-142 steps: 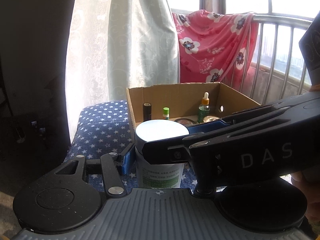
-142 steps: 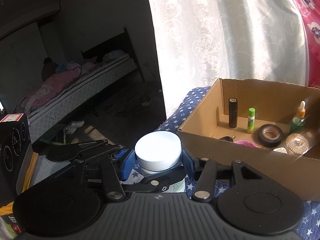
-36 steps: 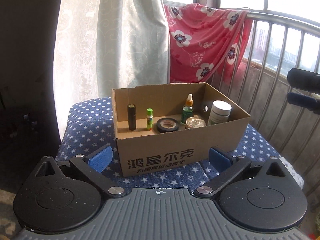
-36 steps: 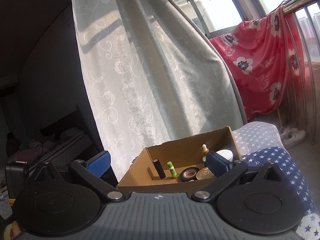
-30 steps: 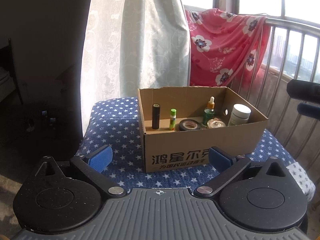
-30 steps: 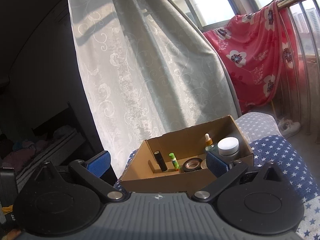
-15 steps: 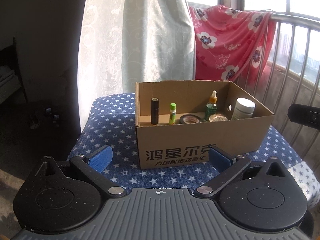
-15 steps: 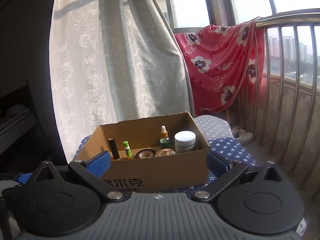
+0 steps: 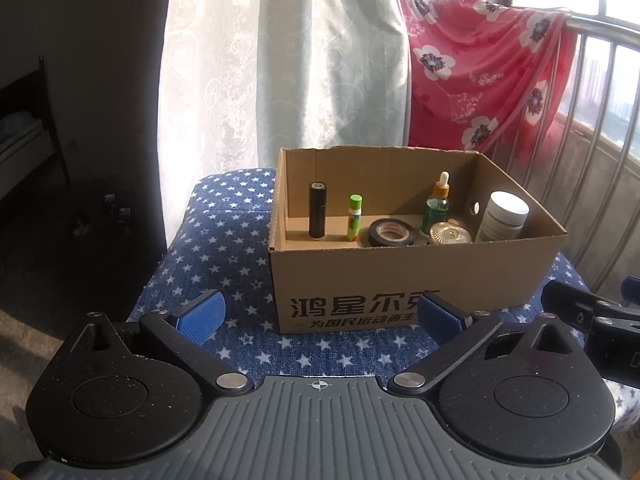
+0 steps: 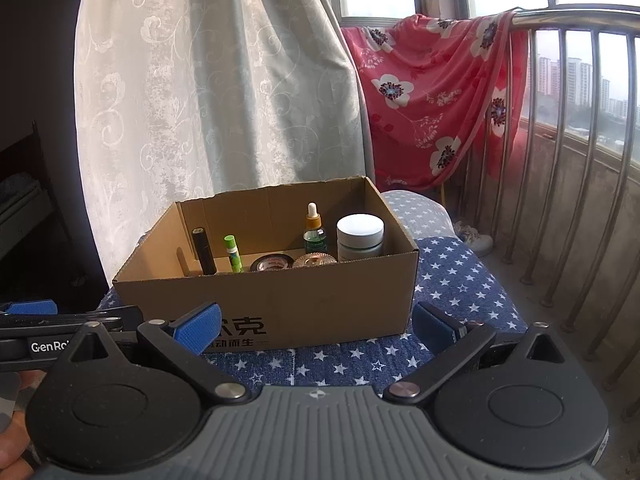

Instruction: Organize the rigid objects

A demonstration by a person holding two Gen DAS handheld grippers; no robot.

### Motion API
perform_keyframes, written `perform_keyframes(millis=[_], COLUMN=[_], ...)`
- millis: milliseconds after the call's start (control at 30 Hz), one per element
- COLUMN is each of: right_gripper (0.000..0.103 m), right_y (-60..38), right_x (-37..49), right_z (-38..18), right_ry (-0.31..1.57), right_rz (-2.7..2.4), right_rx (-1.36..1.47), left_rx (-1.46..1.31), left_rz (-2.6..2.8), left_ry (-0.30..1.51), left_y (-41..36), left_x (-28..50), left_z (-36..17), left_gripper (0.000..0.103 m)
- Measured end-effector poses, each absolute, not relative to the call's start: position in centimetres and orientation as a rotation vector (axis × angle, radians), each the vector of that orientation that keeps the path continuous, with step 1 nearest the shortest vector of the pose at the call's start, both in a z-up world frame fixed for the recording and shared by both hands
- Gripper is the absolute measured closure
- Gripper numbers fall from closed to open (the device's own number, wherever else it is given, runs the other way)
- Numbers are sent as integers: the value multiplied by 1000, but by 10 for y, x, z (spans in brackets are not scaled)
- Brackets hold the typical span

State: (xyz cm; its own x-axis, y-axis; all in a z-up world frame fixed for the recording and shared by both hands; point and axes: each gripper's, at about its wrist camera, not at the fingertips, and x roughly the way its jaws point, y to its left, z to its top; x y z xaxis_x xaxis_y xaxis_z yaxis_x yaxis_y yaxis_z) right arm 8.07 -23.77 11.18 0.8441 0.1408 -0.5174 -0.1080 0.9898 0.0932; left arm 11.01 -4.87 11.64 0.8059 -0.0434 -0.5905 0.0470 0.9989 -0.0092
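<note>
I am holding the left gripper (image 9: 318,314) and right gripper (image 10: 314,326) level, jaws spread, empty; the white jar (image 10: 360,238), earlier pinched, is now sitting in the cardboard box (image 9: 416,276) ahead.

The left gripper (image 9: 318,314) hangs with jaws spread wide before the cardboard box (image 9: 400,280) on the star-print cloth (image 9: 224,240). Inside, from the box's left wall rightward: black tube (image 9: 318,210), green glue stick (image 9: 354,217), black tape roll (image 9: 391,233), dropper bottle (image 9: 438,208), glass lid (image 9: 450,235), white jar (image 9: 503,217).
</note>
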Motion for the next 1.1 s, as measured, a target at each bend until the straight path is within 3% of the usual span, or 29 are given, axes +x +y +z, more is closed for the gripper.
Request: perform_keyframes(millis=[1100], right_gripper=[0], right_y=[-228], right_x=[105], right_z=[104], right_ry=[596], right_rz=[148], right_rx=[16], left_rx=[42], left_rz=[-19], left_ry=[630], left_y=[-47], left_x=[119], left_z=[118], left_gripper=[0])
